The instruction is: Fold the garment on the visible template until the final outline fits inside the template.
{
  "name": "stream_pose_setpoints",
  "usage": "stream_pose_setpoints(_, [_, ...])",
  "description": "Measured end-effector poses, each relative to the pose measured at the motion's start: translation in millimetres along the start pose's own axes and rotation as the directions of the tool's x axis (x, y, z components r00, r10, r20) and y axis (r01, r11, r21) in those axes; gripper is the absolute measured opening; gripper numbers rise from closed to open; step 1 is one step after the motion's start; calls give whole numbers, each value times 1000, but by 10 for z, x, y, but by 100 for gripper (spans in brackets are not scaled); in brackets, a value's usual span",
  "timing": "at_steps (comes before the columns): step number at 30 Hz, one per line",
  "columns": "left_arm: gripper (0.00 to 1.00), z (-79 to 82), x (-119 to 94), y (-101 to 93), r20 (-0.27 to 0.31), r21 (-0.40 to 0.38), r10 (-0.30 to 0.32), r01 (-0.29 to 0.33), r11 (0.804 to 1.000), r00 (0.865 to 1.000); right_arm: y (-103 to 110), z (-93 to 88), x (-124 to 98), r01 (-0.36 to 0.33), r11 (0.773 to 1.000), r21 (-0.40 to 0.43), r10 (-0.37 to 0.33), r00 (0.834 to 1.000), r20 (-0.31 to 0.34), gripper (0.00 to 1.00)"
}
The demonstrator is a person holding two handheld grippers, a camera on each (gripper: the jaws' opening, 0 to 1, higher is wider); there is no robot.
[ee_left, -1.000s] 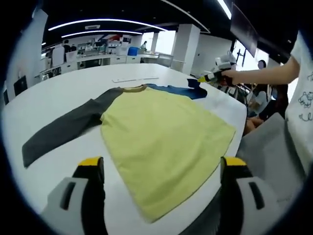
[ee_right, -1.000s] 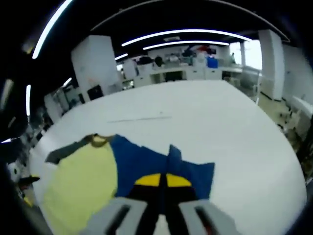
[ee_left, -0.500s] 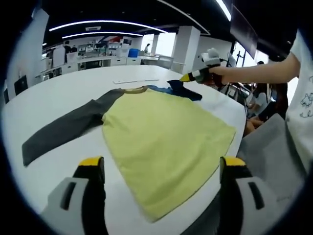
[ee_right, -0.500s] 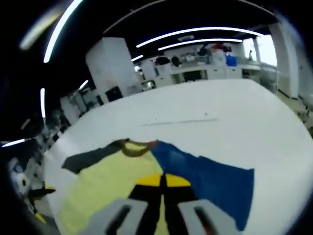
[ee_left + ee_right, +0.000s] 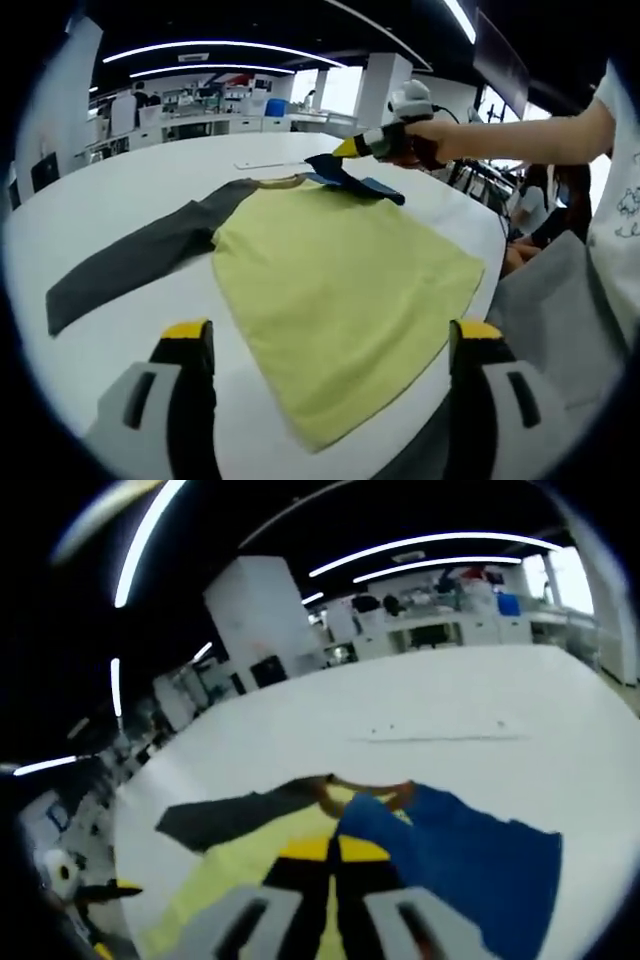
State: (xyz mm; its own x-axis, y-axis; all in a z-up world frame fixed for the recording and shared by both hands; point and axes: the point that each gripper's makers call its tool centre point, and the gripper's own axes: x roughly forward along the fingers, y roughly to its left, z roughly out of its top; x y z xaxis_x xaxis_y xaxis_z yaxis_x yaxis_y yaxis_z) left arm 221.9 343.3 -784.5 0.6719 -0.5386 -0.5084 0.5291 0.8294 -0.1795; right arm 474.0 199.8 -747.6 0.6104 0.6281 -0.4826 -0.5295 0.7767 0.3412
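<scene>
Left gripper view: my left claw [image 5: 325, 345] hangs wide open and empty over the near edge of the white surface [image 5: 120, 180], above the hem of the garment [image 5: 340, 285]. The shirt lies flat, yellow body toward me, its grey sleeve [image 5: 130, 265] stretched out to one side. At the far shoulder my right claw [image 5: 350, 148] lifts the blue sleeve [image 5: 355, 180] clear of the cloth, my hand [image 5: 415, 140] behind it. I cannot make out a template outline under the garment.

Right gripper view: the right claw [image 5: 333, 848] is pinched tight on the blue sleeve [image 5: 470, 855], which drapes off beside the jaws. The brown collar [image 5: 345, 790] sits just ahead, the grey sleeve [image 5: 230, 815] beyond it, the yellow body [image 5: 240, 870] below.

I judge this knit light, limp and easily creased: it sags wherever it is unsupported and should slide readily on the smooth surface. Cuffs, hem corners and shoulder seams look like the sound places to pinch, with the other claw pinning the body if it drags.
</scene>
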Motion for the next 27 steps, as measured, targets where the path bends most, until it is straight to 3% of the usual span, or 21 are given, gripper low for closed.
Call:
stream_pose_setpoints(16, [94, -66, 4, 58, -12, -1, 7, -7, 1000, 1000, 758, 0, 498, -130, 990, -50, 128, 991, -33, 0])
stream_pose_setpoints(27, [94, -66, 1, 60, -13, -4, 20, -20, 1000, 1000, 1097, -86, 754, -192, 979, -69, 188, 980, -65, 0])
